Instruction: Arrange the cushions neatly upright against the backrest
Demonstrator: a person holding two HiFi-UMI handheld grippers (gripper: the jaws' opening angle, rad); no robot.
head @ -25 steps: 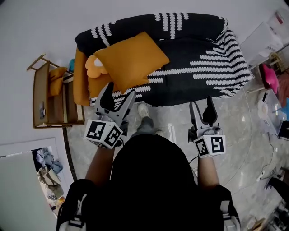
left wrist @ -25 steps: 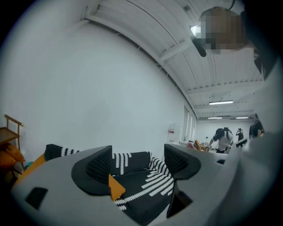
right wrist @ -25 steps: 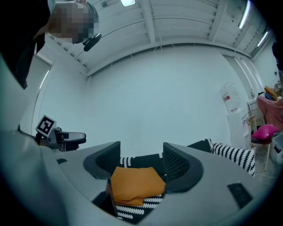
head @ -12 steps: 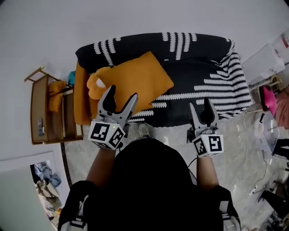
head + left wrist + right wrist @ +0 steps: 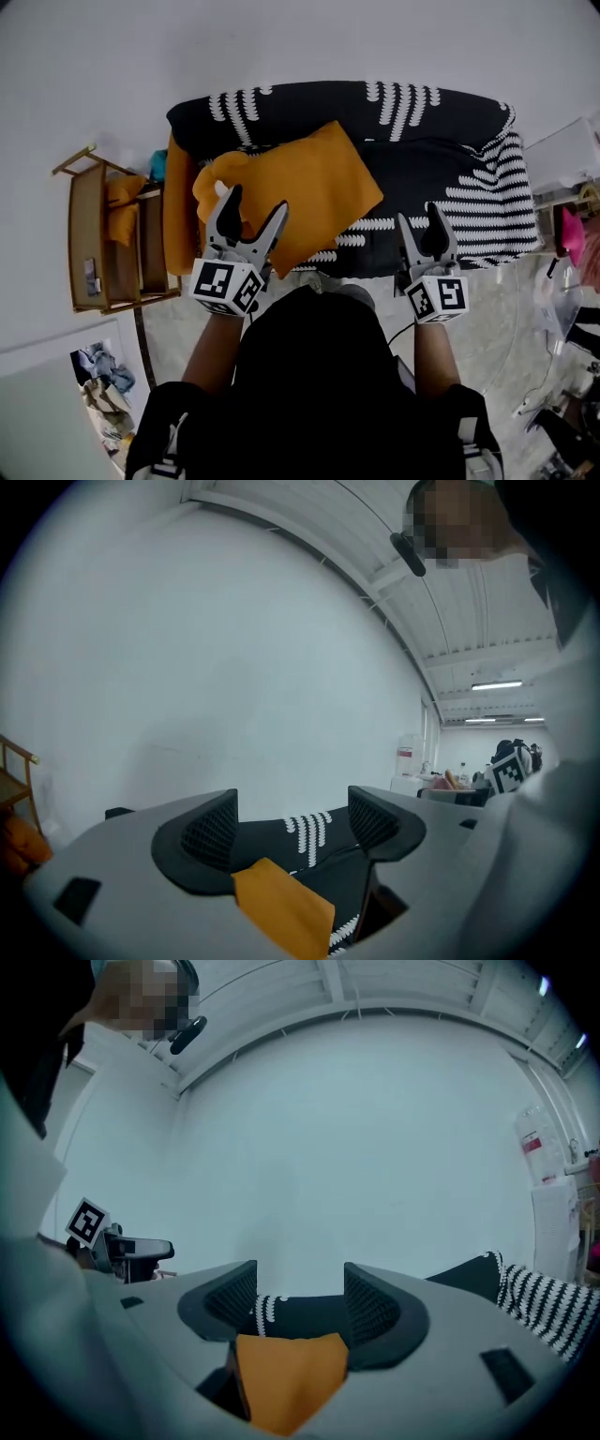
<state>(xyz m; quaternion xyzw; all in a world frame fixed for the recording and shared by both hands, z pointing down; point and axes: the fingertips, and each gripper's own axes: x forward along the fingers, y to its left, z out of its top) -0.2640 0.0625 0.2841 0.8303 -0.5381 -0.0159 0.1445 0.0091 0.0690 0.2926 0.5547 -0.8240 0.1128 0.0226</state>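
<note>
A large orange cushion lies flat and askew on the seat of the black sofa with white stripes. A second orange cushion stands on edge at the sofa's left end, and a smaller orange piece is beside it. My left gripper is open over the flat cushion's front left edge and grips nothing. My right gripper is open over the seat's front edge, right of the cushion. In the left gripper view the cushion shows below the open gripper. The right gripper view shows the cushion under the open gripper.
A wooden shelf unit stands left of the sofa with an orange item on it. A heap of cloth lies on the floor at lower left. Clutter sits at the right edge. A white wall backs the sofa.
Both grippers and the camera have come closer to the sofa. The left gripper now reaches over the flat cushion's edge. The jaws have stayed apart.
</note>
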